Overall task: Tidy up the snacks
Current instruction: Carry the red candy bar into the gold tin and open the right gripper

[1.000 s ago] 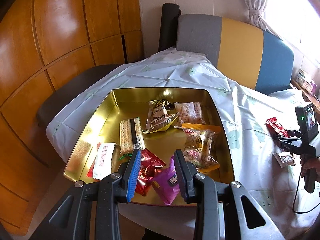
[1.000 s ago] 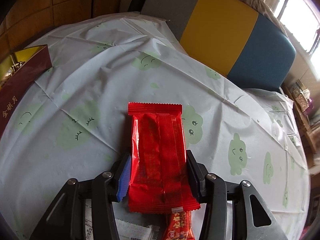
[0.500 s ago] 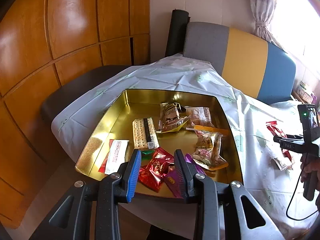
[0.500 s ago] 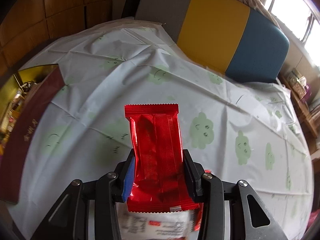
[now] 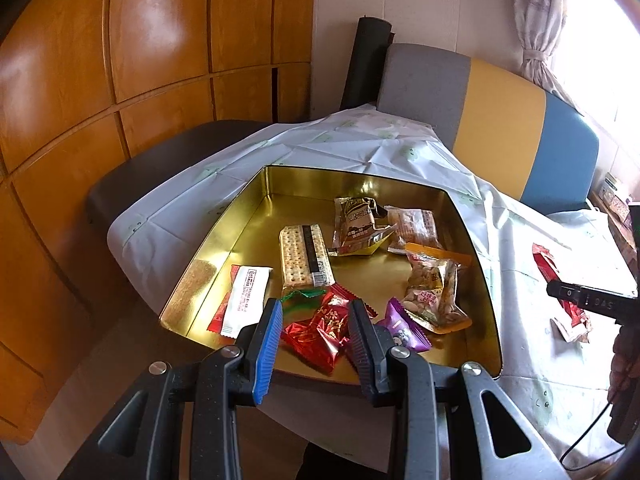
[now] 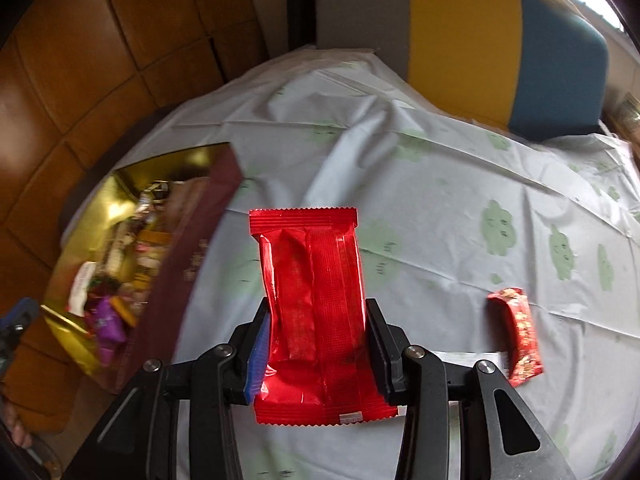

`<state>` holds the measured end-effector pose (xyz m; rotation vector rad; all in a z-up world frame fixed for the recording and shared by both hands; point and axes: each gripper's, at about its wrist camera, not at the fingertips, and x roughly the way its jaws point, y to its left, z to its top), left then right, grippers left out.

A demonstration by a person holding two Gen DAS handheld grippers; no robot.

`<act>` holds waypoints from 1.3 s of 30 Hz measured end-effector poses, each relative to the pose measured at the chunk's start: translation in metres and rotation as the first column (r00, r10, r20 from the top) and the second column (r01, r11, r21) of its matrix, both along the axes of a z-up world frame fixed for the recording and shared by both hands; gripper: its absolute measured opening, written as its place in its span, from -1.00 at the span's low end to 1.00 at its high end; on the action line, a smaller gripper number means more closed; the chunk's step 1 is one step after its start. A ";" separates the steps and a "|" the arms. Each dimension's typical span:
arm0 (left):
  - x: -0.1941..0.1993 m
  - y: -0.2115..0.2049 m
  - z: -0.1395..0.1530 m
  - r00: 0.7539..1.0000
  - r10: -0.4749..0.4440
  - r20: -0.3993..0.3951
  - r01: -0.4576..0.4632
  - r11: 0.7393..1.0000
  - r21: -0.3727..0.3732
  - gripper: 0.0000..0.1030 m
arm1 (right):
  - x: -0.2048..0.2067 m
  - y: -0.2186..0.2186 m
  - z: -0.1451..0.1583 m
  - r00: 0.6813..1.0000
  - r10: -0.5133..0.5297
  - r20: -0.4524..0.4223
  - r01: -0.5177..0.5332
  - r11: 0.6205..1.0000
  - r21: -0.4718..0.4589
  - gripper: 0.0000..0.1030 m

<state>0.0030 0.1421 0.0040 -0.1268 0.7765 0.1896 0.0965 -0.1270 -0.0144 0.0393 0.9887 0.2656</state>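
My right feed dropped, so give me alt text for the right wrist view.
The right tool grips a flat red foil snack packet above the cloud-print tablecloth. A gold tin of snacks sits left; a small red wrapped bar lies right.

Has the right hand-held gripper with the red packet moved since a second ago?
Yes. The right hand-held gripper, shut on the red packet, has lifted off the tablecloth and swung toward the gold tin, which now shows much more at left.

black tool (image 5: 314, 326), blue pad, silver screws
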 end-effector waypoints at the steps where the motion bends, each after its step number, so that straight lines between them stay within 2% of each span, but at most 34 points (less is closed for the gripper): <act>1: 0.000 0.001 0.000 1.000 0.001 0.000 -0.001 1.000 -0.002 -0.33 | -0.002 0.008 0.004 1.000 0.019 0.010 -0.019 1.000 0.003 -0.16; 7: 0.000 0.006 -0.003 1.000 0.014 -0.001 -0.014 1.000 -0.010 -0.33 | -0.013 0.054 0.025 0.991 0.128 0.049 -0.130 0.990 0.048 -0.16; 14: 0.003 0.013 -0.007 0.999 0.033 -0.012 -0.033 0.999 -0.018 -0.33 | -0.029 0.095 0.035 0.965 0.254 0.066 -0.257 0.966 0.039 -0.16; 24: 0.003 0.021 -0.010 0.998 0.060 -0.015 -0.060 0.998 -0.029 -0.33 | -0.029 0.134 0.032 0.940 0.335 0.061 -0.338 0.940 0.043 -0.16; 30: 0.002 0.025 -0.009 0.997 0.077 -0.008 -0.077 0.996 -0.032 -0.33 | -0.017 0.161 0.038 0.937 0.337 0.087 -0.343 0.938 0.056 -0.16; 34: 0.003 0.031 -0.012 0.995 0.096 -0.014 -0.096 0.995 -0.035 -0.33 | 0.004 0.185 0.021 0.945 0.326 0.027 -0.327 0.944 0.041 -0.10; 39: 0.003 0.037 -0.017 0.994 0.106 -0.031 -0.107 0.993 -0.038 -0.34 | 0.021 0.202 -0.018 0.940 0.332 -0.083 -0.335 0.942 -0.028 -0.04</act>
